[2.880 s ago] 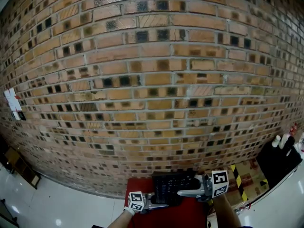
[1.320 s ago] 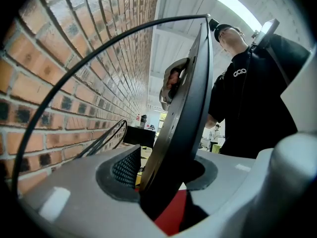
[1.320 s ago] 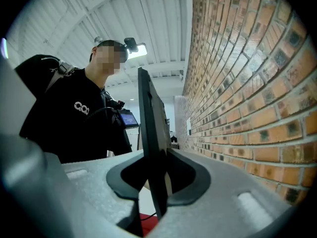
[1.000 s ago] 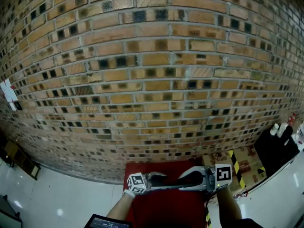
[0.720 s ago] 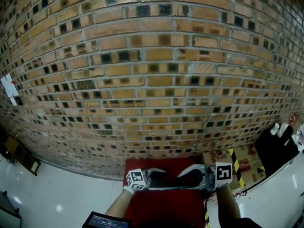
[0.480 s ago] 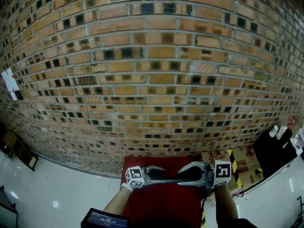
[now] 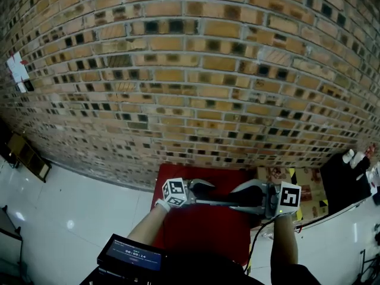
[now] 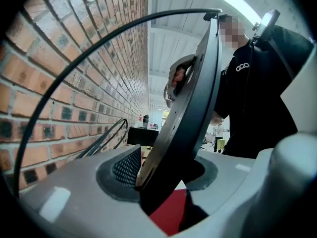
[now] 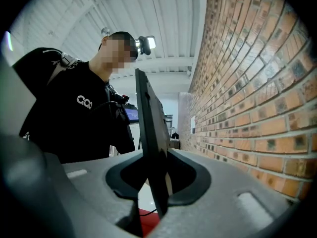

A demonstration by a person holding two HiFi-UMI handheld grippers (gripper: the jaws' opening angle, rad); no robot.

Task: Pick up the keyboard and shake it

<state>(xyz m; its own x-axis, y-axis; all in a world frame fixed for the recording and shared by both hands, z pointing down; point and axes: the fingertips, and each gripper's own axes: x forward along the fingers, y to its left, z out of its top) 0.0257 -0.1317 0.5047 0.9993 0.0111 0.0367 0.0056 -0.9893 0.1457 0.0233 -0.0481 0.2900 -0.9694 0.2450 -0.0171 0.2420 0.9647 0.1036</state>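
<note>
The black keyboard (image 7: 228, 203) hangs in the air above the red table (image 7: 202, 236), turned edge-on so it shows as a thin dark bar. My left gripper (image 7: 199, 192) is shut on its left end and my right gripper (image 7: 250, 197) is shut on its right end. In the left gripper view the keyboard (image 8: 190, 103) stands tilted between the pads of the left gripper (image 8: 159, 181), and its black cable (image 8: 94, 46) arcs overhead. The right gripper view shows the keyboard (image 9: 148, 128) upright, clamped in the right gripper (image 9: 156, 185).
A brick wall (image 7: 196, 70) rises close behind the table. To the right lie a cardboard box with yellow-black tape (image 7: 309, 186) and a black table with bottles (image 7: 350, 177). White floor (image 7: 65, 212) spreads to the left. A small screen (image 7: 133, 255) sits at the person's chest.
About three seconds ago the keyboard's keys faced the head camera; since a second ago it stays edge-on. Both grippers keep their hold and have drifted slightly right.
</note>
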